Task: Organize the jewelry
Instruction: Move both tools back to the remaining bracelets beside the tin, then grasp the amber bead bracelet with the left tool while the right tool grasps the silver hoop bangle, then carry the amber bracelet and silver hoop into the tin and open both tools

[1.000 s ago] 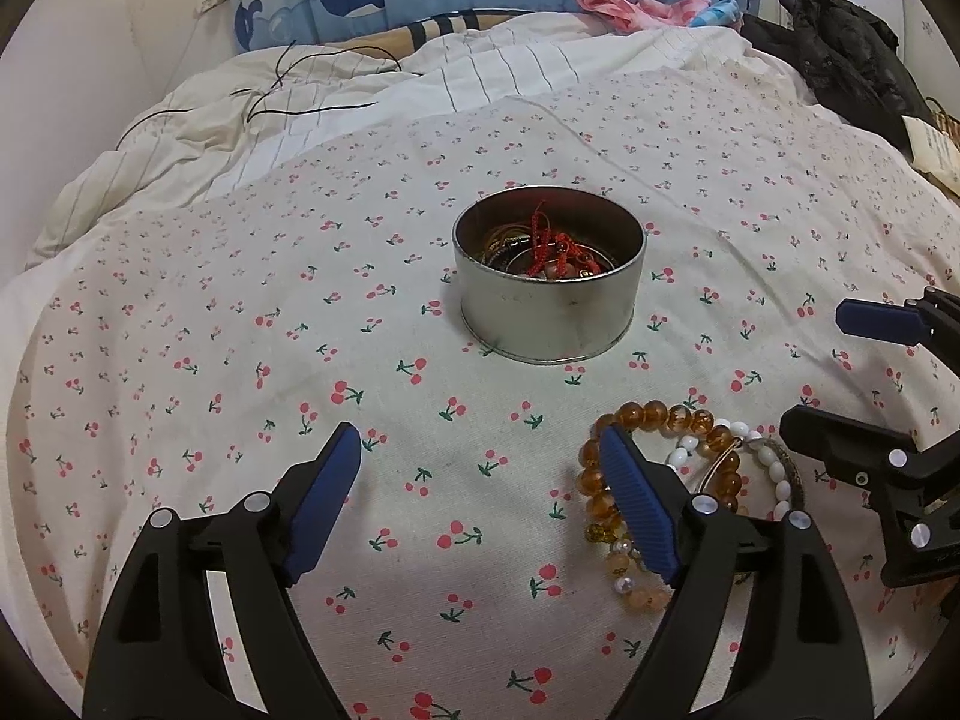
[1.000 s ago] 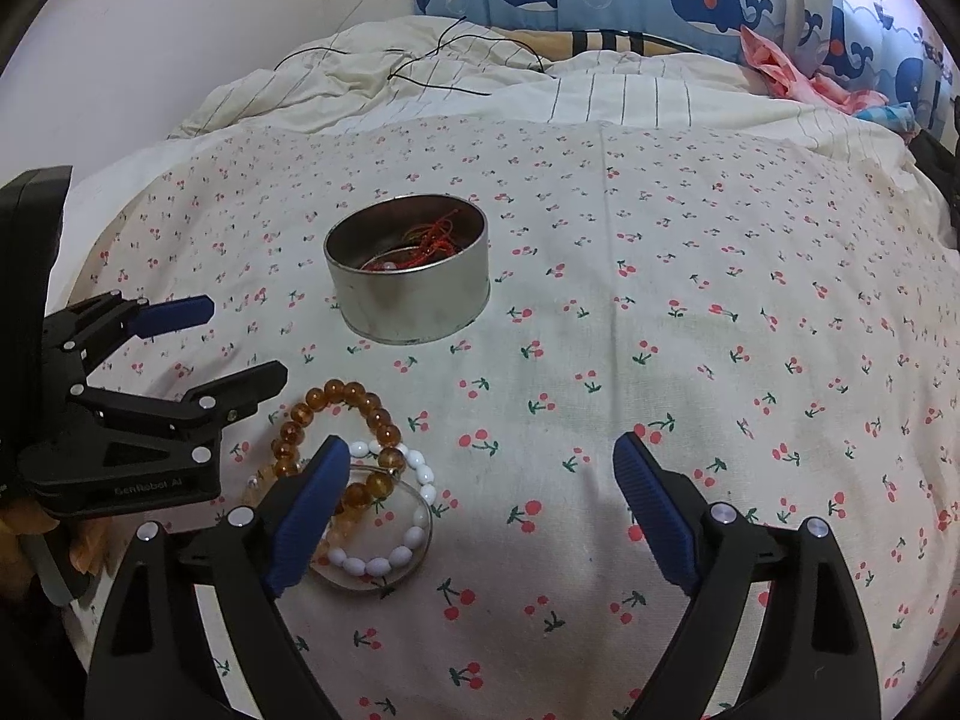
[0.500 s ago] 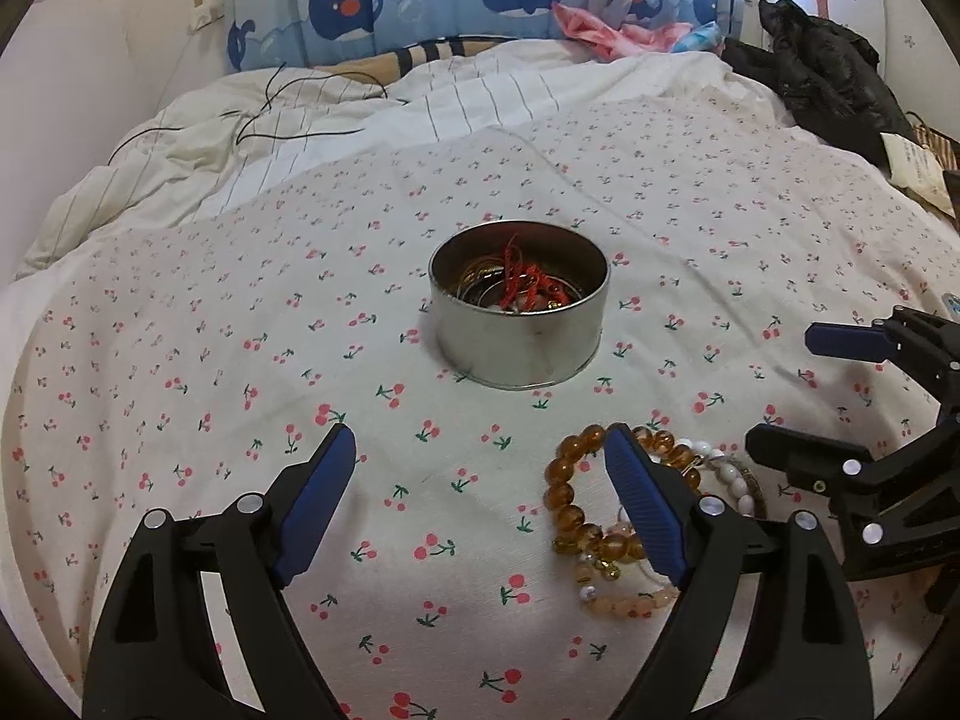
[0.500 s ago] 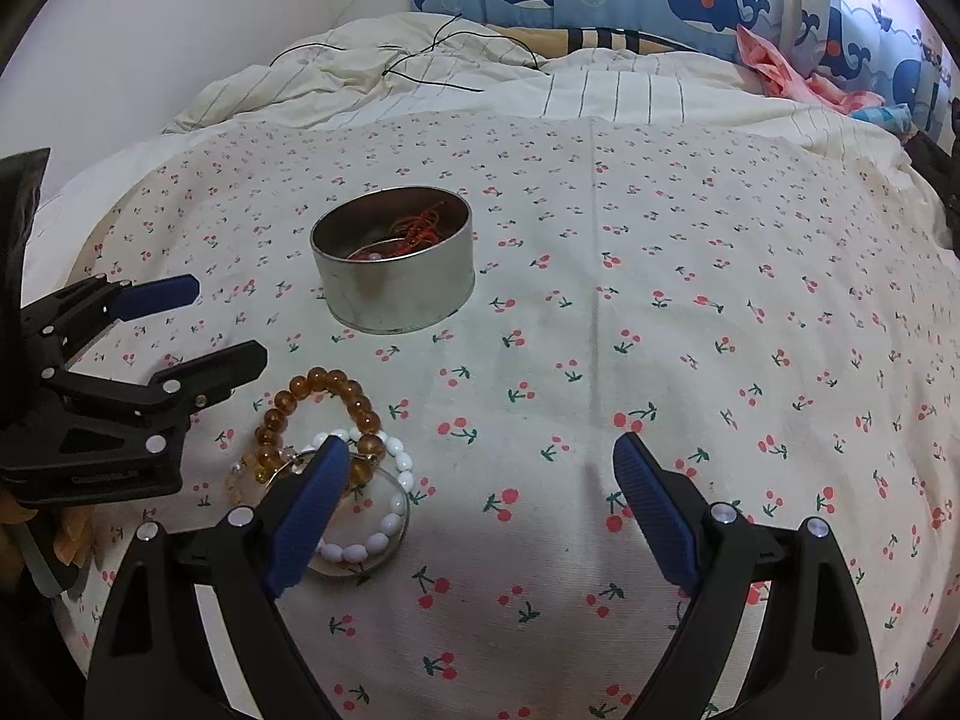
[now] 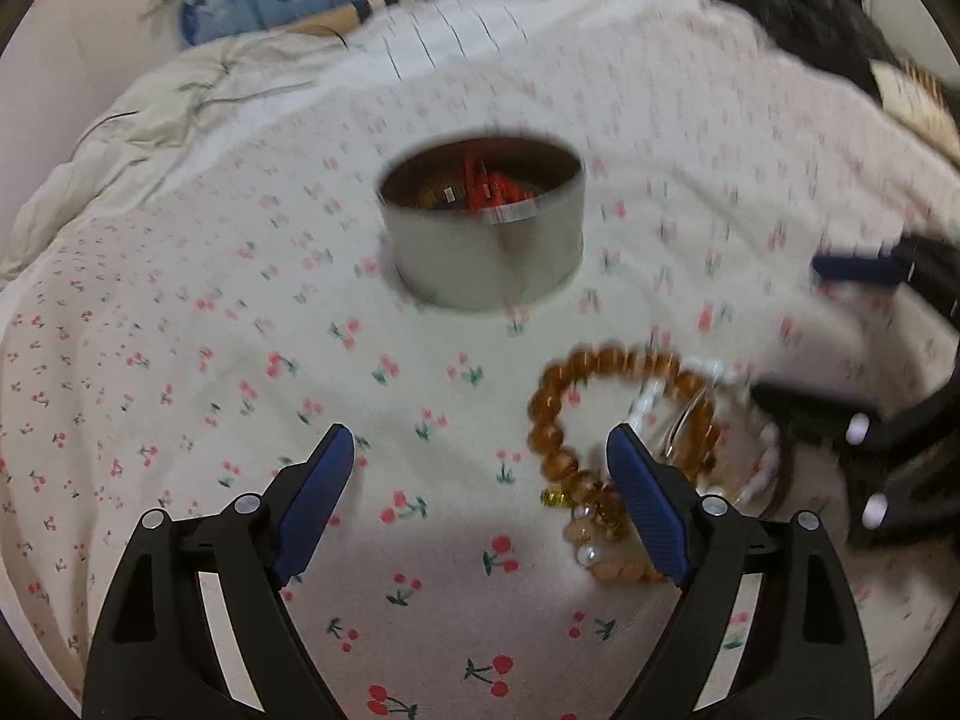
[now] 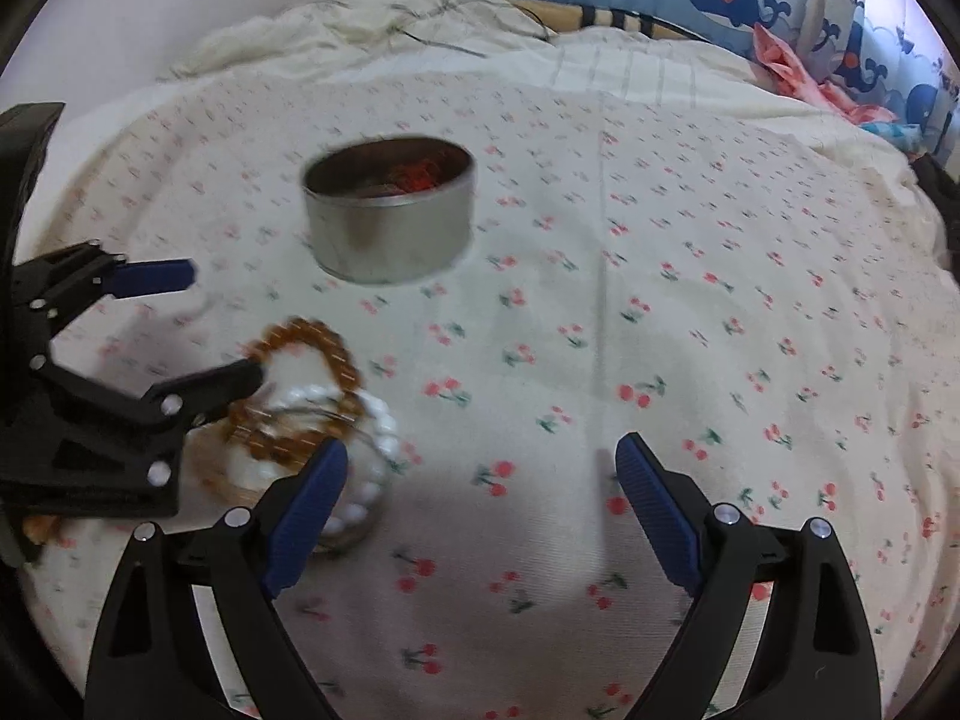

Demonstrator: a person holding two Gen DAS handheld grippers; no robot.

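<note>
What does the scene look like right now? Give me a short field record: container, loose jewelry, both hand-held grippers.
container: round metal tin, open, red cord and other pieces inside
loose jewelry: amber bead bracelet and white bead bracelet, overlapping in a pile on the cherry-print bedspread, near side of the tin
left hand-held gripper: open, nothing between fingers, pile beside its right finger
right hand-held gripper: open, empty

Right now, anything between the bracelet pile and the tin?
Nothing visible. Only bare cherry-print bedsheet lies between the amber bracelet and the tin. The tin is open-topped, with red jewelry already inside. The left gripper, jaws open, has one finger over the pile.
</note>
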